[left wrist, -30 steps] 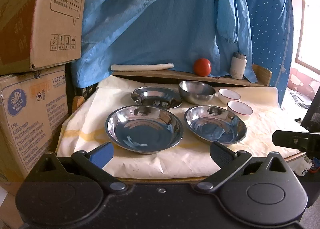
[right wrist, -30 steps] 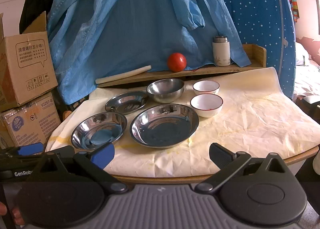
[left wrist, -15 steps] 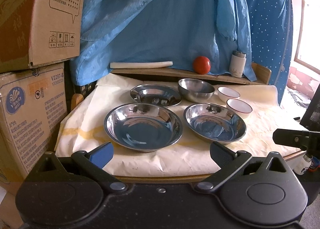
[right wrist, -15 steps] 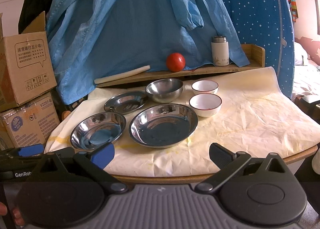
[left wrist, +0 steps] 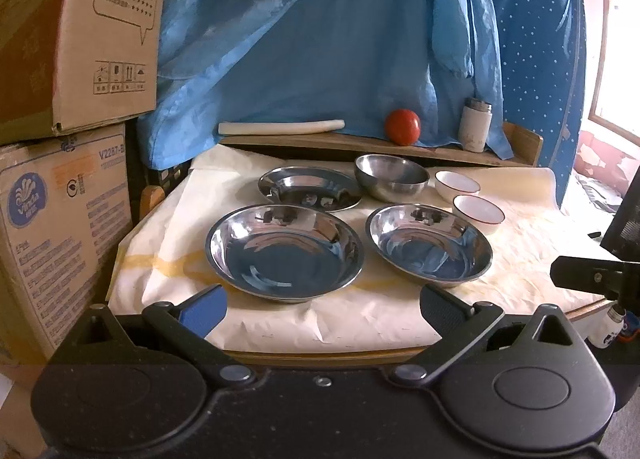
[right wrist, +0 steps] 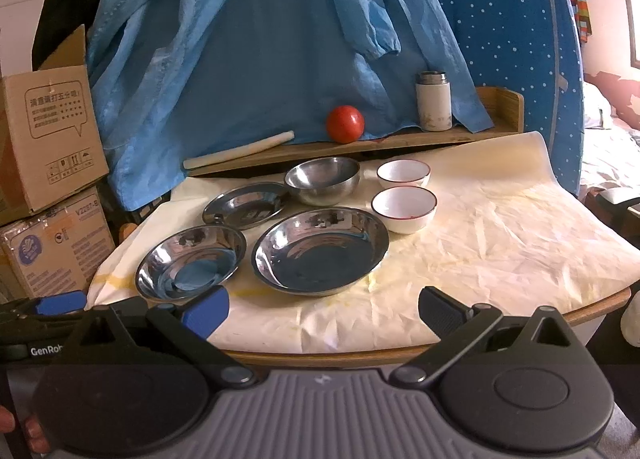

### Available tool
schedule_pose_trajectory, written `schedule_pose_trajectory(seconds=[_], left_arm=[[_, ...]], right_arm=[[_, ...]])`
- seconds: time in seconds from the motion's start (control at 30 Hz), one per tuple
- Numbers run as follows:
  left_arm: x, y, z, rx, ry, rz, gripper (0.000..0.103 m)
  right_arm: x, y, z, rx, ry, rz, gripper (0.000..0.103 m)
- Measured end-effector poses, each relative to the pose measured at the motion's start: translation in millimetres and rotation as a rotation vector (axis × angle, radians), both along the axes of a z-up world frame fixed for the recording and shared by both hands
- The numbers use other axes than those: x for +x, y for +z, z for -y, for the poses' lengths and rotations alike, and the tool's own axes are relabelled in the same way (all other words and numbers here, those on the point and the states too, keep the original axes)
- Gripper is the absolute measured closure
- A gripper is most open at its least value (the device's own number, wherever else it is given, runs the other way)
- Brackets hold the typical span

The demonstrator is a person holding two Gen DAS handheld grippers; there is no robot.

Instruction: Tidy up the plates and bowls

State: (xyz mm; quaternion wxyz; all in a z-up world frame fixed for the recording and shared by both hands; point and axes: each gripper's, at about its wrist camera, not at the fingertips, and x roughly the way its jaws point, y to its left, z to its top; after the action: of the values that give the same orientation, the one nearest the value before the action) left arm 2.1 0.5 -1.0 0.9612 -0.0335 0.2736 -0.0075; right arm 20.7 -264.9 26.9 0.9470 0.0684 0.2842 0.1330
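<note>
On the paper-covered table [left wrist: 532, 243] lie two large steel dishes, one at left [left wrist: 284, 253] [right wrist: 191, 261] and one at right [left wrist: 430, 242] [right wrist: 320, 249]. Behind them sit a flat steel plate [left wrist: 310, 189] [right wrist: 245, 205], a deep steel bowl [left wrist: 392, 175] [right wrist: 323, 180] and two white red-rimmed bowls [left wrist: 478, 209] [left wrist: 456, 183] [right wrist: 404, 207] [right wrist: 403, 174]. My left gripper [left wrist: 322, 305] hangs open at the table's front edge, before the left dish. My right gripper [right wrist: 322, 305] is open too, before the right dish. Neither holds anything.
A wooden shelf [left wrist: 360, 141] at the back carries a red ball [left wrist: 403, 126], a white flask [left wrist: 475, 125] and a white roll [left wrist: 280, 127]. Blue cloth [left wrist: 320, 39] hangs behind. Cardboard boxes [left wrist: 60, 199] stack at left. Bare paper lies at the table's right [right wrist: 500, 235].
Both views have shifted very slightly; the dishes stay where they were and both grippers remain open.
</note>
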Motion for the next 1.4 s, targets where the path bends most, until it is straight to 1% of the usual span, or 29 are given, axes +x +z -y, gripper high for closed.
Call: schedule_pose_trajectory(seconds=[1.07, 1.4], left_arm=[[1.0, -1.2, 0.0, 0.006, 0.013, -0.016, 0.001], [8.2, -2.9, 0.1, -0.009, 0.012, -0.027, 0.001]], right_arm=[[0.3, -0.3, 0.8, 0.001, -0.003, 0.000, 0.000], [4.0, -1.1, 1.0, 0.001, 0.001, -0.002, 0.000]])
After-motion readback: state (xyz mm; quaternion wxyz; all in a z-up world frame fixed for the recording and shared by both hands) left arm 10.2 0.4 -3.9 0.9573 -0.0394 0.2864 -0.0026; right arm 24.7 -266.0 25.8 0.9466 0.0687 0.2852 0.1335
